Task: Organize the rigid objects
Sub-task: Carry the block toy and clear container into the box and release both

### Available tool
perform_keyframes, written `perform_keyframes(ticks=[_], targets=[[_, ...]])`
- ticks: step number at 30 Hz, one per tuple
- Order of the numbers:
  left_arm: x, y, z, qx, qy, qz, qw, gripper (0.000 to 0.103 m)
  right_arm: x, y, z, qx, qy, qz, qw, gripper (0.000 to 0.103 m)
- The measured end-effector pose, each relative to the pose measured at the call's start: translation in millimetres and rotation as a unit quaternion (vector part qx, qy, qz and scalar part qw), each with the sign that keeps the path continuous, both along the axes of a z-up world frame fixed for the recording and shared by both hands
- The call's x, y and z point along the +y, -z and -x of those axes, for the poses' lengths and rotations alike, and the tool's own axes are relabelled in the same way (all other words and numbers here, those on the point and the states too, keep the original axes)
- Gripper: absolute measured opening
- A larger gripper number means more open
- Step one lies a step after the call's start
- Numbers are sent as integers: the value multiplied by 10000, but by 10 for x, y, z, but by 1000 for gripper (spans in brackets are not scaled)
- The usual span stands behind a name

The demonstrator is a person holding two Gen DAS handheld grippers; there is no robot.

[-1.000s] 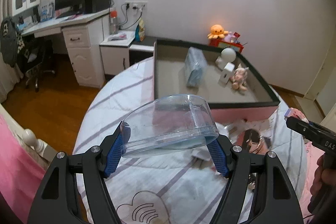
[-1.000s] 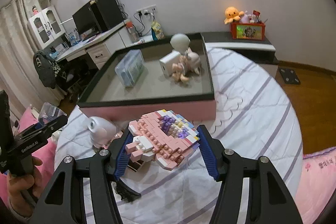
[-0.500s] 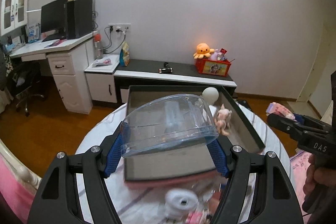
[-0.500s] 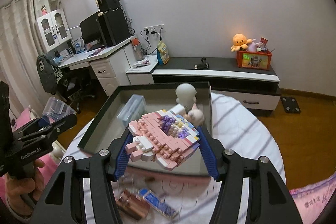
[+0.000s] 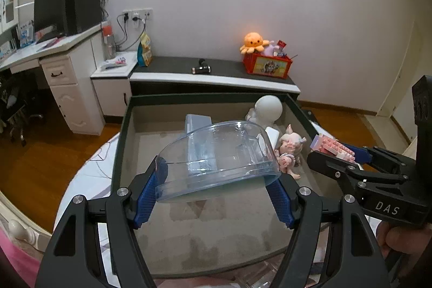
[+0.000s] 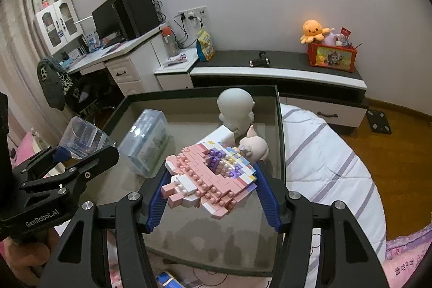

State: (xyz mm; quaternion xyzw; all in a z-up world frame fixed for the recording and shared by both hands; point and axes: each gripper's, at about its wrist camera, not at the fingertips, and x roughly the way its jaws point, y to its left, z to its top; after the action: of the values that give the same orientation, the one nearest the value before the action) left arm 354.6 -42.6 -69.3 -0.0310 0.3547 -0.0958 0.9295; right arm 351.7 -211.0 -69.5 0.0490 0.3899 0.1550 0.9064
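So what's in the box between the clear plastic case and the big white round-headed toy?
Nothing: in the right wrist view the stretch of tray floor between the clear case and the white round-headed figure is bare, apart from a white block's corner just below it.

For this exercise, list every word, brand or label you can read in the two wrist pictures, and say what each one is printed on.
"DAS": on the right gripper, seen from the left wrist.
"GenRobot.AI": on the left gripper, seen from the right wrist.
Red toy box: a picture, no readable words.
Snack bag: print too small to read.
Pink bedding: stitched characters, too blurred.
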Motion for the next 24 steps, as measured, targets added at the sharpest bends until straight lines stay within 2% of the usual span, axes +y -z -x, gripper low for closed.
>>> perform_keyframes(ticks=[4,6,7,9,11,16,24], targets=[[-51,103,-73,184,-6,-184,9997,78,-16,60,-61,80,48,54,9999,62],[-38,115,-62,178,-35,-180,9997,88,-38,83,-67,101,85,22,9999,74],[-27,104,-38,146,-62,-179,9997,91,-40,87,-62,103,103,21,9999,84],[-11,72,18,30,-139,-211,9997,100,-45,90,-40,100,126,38,9999,84],[13,21,82,-94,-205,-246,9994,102,-62,82,-9,100,193,68,9997,88],[142,-94,270,-263,-359,-196,9988,103,-162,12,146,43,529,143,9985,88],[343,-194,732,-395,-564,-120,9976,103,-258,-177,510,-153,667,-66,9976,88]])
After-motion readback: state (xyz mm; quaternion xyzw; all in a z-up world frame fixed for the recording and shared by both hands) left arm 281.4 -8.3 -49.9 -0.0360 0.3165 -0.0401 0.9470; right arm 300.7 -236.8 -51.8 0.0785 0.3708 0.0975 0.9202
